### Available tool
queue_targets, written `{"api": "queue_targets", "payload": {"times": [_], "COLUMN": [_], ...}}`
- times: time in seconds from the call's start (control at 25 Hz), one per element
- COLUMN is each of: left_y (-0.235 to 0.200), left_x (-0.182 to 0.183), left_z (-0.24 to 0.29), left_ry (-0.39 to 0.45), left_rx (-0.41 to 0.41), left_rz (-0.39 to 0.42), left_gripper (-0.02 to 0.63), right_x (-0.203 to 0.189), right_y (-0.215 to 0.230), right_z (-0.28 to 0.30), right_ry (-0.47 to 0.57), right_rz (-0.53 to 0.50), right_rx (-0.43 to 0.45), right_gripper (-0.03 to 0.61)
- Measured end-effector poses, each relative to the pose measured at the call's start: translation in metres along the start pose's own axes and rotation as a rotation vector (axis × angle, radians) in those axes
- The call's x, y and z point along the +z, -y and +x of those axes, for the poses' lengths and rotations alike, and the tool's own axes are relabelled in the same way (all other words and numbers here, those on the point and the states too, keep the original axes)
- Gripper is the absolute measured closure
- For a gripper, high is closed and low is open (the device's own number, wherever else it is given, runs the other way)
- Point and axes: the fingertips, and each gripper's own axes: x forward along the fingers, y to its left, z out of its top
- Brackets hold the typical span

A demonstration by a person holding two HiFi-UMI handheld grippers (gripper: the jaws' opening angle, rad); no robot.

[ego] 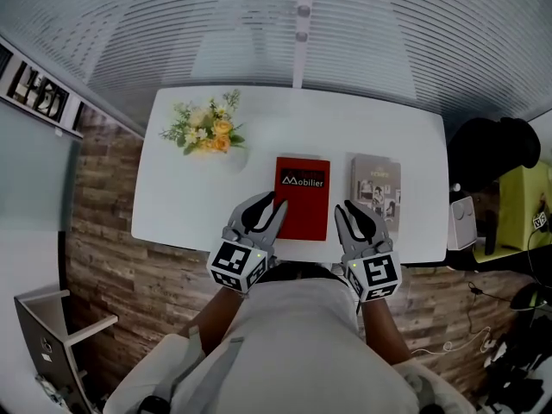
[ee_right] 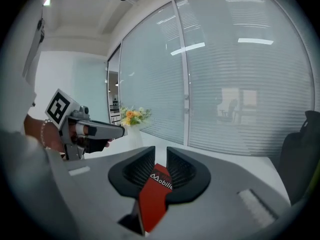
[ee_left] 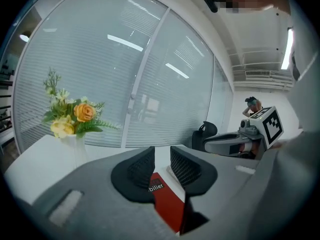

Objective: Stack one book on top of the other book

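A red book (ego: 304, 201) lies flat in the middle of the white table (ego: 172, 205). A grey book (ego: 376, 188) lies just to its right, apart from it. My left gripper (ego: 269, 207) is over the red book's near left corner, its jaws a little apart with nothing between them. My right gripper (ego: 355, 211) is near the table's front edge, over the gap between the two books, its jaws also slightly apart and empty. The red book (ee_left: 167, 204) shows through the gap of the left gripper (ee_left: 162, 158). In the right gripper view the red book (ee_right: 150, 199) likewise lies beyond the right gripper (ee_right: 161, 157).
A vase of yellow and white flowers (ego: 210, 129) stands at the table's back left. A glass wall with blinds runs behind the table. A black chair (ego: 496, 158) and a small white unit (ego: 461, 222) stand off the right end. The floor is wood.
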Motion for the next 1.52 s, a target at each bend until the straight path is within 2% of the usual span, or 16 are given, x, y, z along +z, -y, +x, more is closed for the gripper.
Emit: {"api": "queue_targets", "payload": {"times": [0.16,0.64,0.84,1.0,1.24,1.36,1.52], "left_y": [-0.006,-0.028,-0.042,-0.047,-0.048,-0.048,-0.050], "left_x": [-0.027,-0.104,-0.150,-0.180,-0.205,-0.216,-0.229], "left_z": [0.005,0.020,0.025,0.028,0.030,0.031,0.030], "left_ry": [-0.057,-0.191,-0.273,-0.339,-0.388,-0.414,-0.435], "left_rx": [0.008,-0.007,0.006,0.001,-0.005,-0.005,0.003], "left_rz": [-0.021,-0.084,-0.148,-0.184,-0.209,-0.258,-0.272], "left_gripper": [0.480,0.460,0.441,0.400,0.378,0.346,0.341], "right_x": [-0.023,-0.093,-0.129,-0.153,-0.186,-0.200,-0.216], "right_y": [-0.001,0.000,-0.002,-0.002,0.000,0.000,-0.002], "right_z": [0.008,0.036,0.049,0.056,0.067,0.070,0.072], "right_ry": [-0.043,-0.167,-0.231,-0.272,-0.320,-0.344,-0.372], "right_rz": [0.020,0.081,0.109,0.132,0.237,0.271,0.312], "right_rx": [0.004,0.022,0.041,0.046,0.045,0.050,0.060], "right_gripper": [0.489,0.437,0.404,0.384,0.347,0.314,0.296]}}
